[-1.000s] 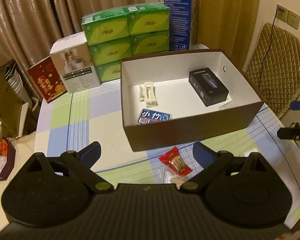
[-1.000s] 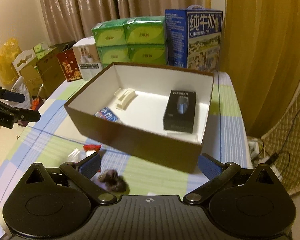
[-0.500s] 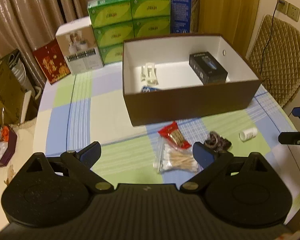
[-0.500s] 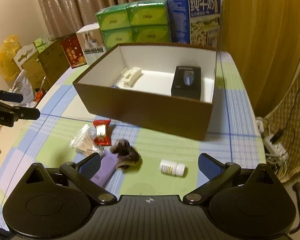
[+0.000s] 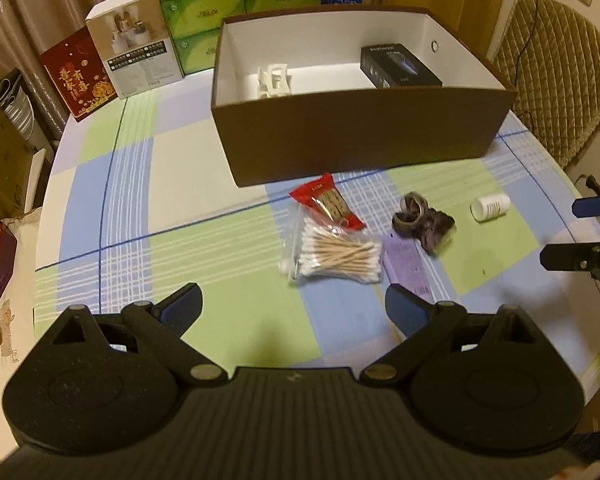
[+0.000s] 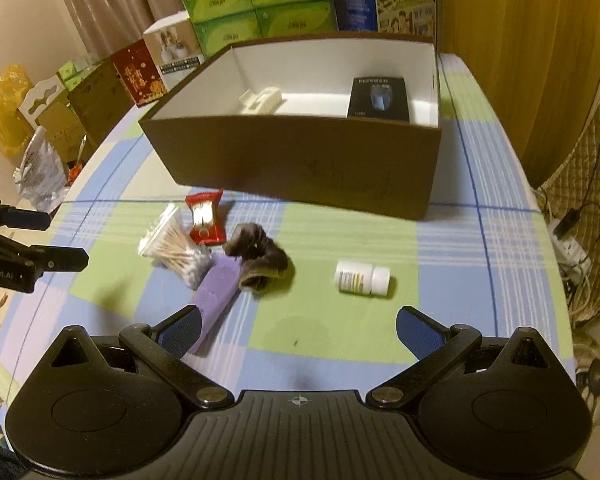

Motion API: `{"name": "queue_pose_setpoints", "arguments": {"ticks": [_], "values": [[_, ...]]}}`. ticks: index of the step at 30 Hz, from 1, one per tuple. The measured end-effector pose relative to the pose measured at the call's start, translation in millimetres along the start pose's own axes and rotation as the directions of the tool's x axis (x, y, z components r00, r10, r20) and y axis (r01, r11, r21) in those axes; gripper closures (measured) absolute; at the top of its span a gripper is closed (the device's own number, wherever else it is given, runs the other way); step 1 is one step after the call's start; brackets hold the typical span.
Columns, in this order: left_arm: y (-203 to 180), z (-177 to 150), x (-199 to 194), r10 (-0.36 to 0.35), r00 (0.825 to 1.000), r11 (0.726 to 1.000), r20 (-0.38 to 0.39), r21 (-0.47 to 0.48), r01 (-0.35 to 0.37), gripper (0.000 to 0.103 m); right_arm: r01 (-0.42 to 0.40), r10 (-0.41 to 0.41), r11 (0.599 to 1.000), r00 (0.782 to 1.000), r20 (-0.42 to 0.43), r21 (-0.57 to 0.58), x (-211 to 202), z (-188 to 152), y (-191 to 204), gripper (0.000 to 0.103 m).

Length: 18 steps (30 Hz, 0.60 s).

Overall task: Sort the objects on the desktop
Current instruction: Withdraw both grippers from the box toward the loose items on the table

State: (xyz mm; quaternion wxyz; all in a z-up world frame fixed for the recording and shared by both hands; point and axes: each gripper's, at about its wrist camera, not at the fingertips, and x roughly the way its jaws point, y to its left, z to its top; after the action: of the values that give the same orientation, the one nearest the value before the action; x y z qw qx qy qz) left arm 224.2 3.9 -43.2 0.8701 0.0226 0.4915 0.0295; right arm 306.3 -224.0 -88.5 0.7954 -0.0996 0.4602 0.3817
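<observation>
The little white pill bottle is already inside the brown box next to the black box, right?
Not quite. The white pill bottle is lying on the tablecloth outside the brown box, as the right wrist view shows. The black box is inside.

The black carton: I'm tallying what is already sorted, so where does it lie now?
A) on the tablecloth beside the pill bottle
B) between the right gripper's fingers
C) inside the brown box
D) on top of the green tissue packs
C: the black carton lies on the white floor of the brown box, near its right wall.
</observation>
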Motion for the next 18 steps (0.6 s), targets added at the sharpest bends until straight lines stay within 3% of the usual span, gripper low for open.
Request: {"name": "queue_pose_setpoints", "arguments": {"ticks": [18], "values": [[-15, -5, 25, -0.02, 1.0, 0.999, 0.01, 0.038, 0.019, 0.007, 0.075, -0.074, 0.997, 0.997, -0.011, 0.024, 24, -14, -5, 0.002]]}}
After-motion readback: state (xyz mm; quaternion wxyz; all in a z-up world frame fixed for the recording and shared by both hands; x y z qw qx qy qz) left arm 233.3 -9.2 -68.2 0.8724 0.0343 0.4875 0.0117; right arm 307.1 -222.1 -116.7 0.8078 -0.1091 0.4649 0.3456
